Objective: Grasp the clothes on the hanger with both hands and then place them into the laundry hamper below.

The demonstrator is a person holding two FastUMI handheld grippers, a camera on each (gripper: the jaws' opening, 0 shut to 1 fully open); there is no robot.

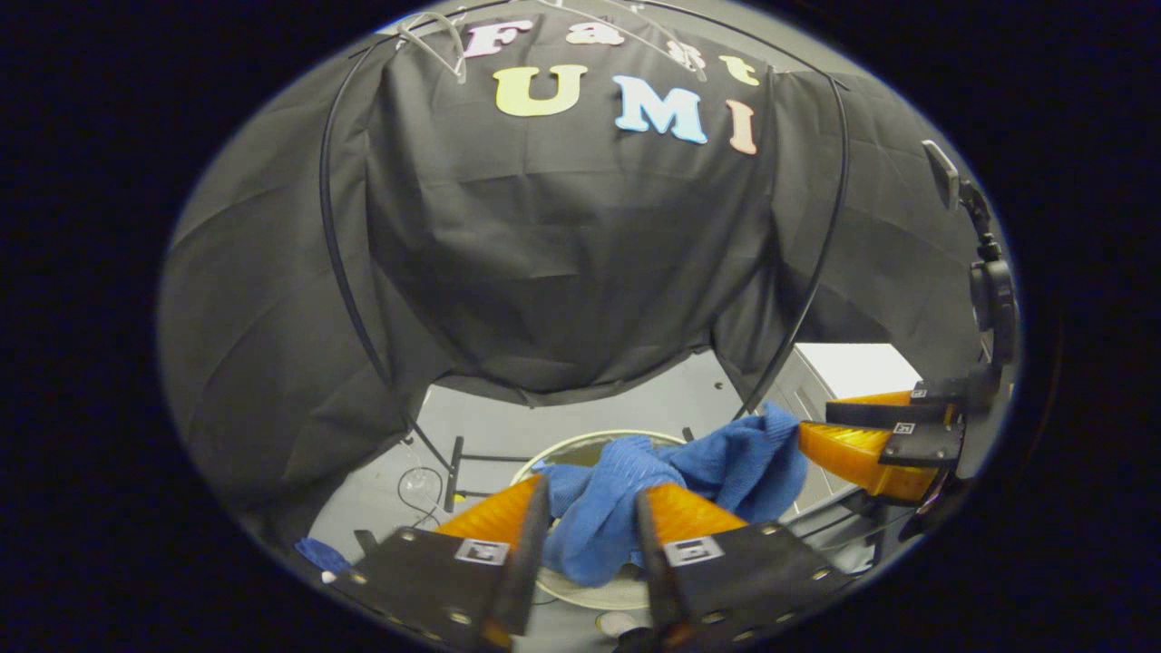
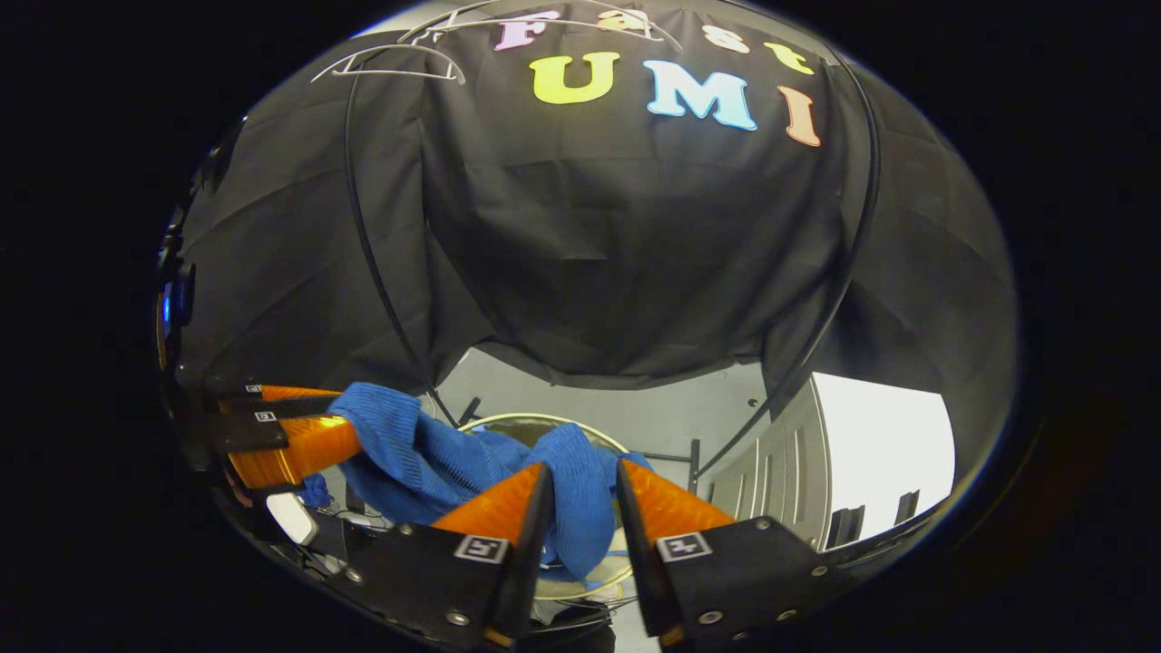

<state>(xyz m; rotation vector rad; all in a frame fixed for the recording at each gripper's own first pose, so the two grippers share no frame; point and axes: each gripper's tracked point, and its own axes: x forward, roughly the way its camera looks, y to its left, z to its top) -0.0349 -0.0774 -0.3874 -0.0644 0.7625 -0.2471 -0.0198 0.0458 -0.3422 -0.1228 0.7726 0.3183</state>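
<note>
A: Left to right in the left gripper view – what's there?

B: The left gripper [image 1: 591, 517] has both fingers pressed on a blue garment [image 1: 635, 490], which stretches right to the right gripper [image 1: 821, 444], also clamped on it.

A: And below?

B: The laundry hamper [image 1: 562, 451], round rim just under the cloth, open grey floor [image 1: 580, 413] around it.

A: The right gripper view?

B: The left gripper [image 2: 349, 440] is at the left; the right gripper [image 2: 582, 508] pinches a fold over the hamper. Empty hangers [image 2: 390, 68] sit top left, a pale cabinet [image 2: 780, 472] at right
</note>
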